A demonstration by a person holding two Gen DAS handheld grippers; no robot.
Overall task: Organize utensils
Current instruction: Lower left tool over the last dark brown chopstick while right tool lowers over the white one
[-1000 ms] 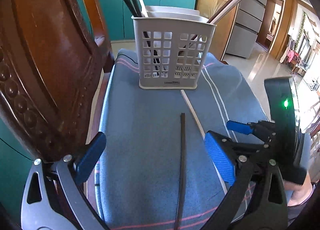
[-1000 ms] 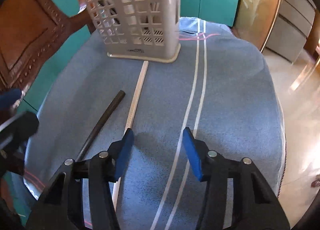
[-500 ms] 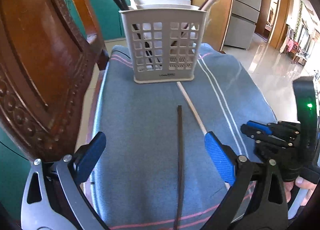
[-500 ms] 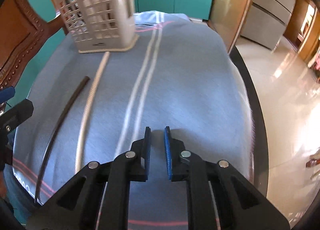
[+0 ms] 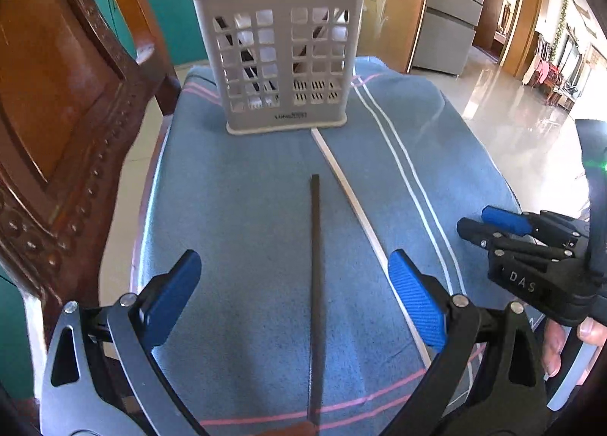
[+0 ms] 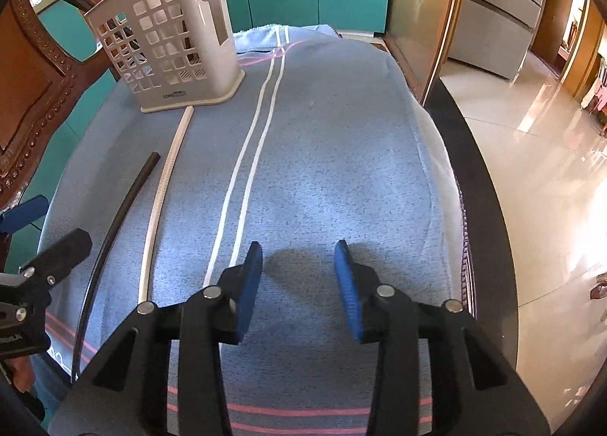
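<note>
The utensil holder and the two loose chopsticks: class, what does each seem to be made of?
Utensil holder: moulded plastic, pale grey, matte; grid cut-outs and a printed label show it. Dark chopstick: black and matte, perhaps lacquered wood or plastic. Pale chopstick: off-white with slight sheen, likely plastic; uncertain.

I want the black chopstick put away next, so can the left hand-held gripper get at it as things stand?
Probably yes. The left hand-held gripper is open with the black chopstick lying bare on the cloth between its fingers; nothing covers it, and the white chopstick lies apart.
</note>
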